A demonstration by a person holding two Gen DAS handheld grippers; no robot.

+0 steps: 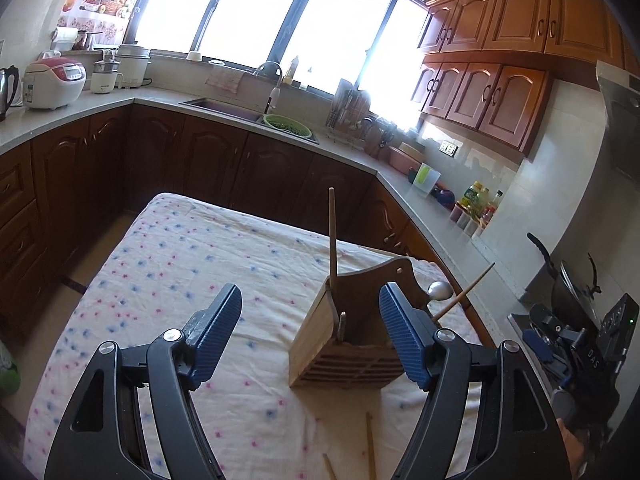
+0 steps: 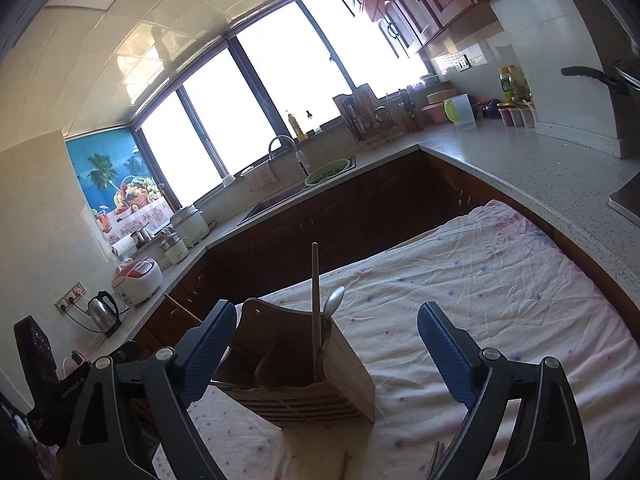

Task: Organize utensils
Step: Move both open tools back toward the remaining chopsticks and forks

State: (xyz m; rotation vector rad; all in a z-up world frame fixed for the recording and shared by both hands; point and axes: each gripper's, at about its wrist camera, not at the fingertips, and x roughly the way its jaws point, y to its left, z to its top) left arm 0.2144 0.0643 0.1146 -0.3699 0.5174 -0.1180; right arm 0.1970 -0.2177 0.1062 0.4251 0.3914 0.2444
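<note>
A wooden utensil holder (image 1: 352, 340) (image 2: 320, 380) stands on the flowered tablecloth (image 1: 180, 280) (image 2: 500, 280). In it stand a long wooden stick (image 1: 332, 236) (image 2: 316, 300), a metal spoon (image 1: 440, 291) (image 2: 334, 302) and a leaning chopstick (image 1: 464, 292). Loose chopsticks (image 1: 370, 448) (image 2: 438, 456) lie on the cloth in front of the holder. My left gripper (image 1: 310, 296) is open, with the holder just ahead near its right finger. My right gripper (image 2: 328, 309) is wide open, the holder ahead near its left finger. Neither gripper has anything between its pads.
An L-shaped counter (image 1: 420, 200) wraps behind the table, with a sink (image 1: 224, 108), a green colander (image 1: 287, 125), a dish rack (image 1: 348, 112), a rice cooker (image 1: 54, 82) and a kettle (image 2: 105, 314). A wok (image 1: 568, 288) sits on the stove at right.
</note>
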